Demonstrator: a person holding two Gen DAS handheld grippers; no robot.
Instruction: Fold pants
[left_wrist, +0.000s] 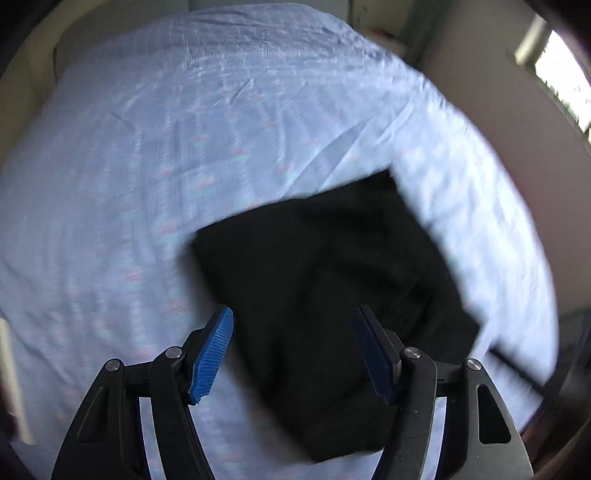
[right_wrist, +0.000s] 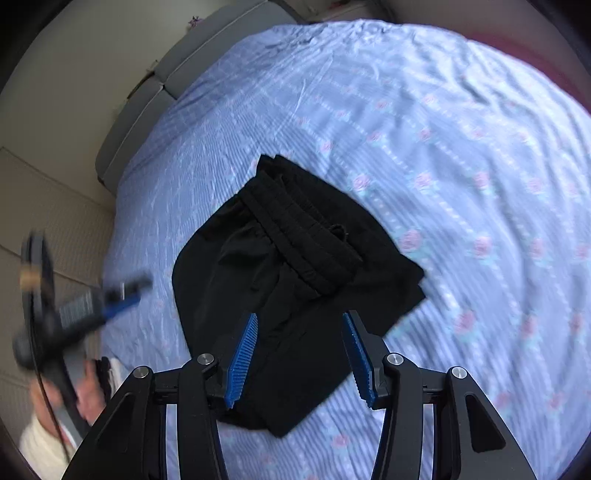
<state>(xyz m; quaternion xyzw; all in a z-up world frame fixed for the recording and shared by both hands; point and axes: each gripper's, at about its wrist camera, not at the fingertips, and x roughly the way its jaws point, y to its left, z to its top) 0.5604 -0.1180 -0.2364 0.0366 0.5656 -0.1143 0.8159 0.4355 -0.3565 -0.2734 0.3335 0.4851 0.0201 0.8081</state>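
Below both spread, empty tongs (left_wrist: 295, 354) (right_wrist: 300, 356), folded pants (right_wrist: 295, 266) lie.

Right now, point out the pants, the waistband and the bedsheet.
pants (right_wrist: 295, 306), right wrist view, on the folded black cloth below the waistband.
waistband (right_wrist: 295, 225), right wrist view, on the ribbed elastic band.
bedsheet (right_wrist: 461, 147), right wrist view, on bare blue flowered fabric to the right of the pants.

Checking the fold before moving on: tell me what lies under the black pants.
The folded black pants lie on the blue floral bedsheet, which shows all around them. Whatever sits directly beneath is covered by the fabric. Both grippers, left and right, hover open above.
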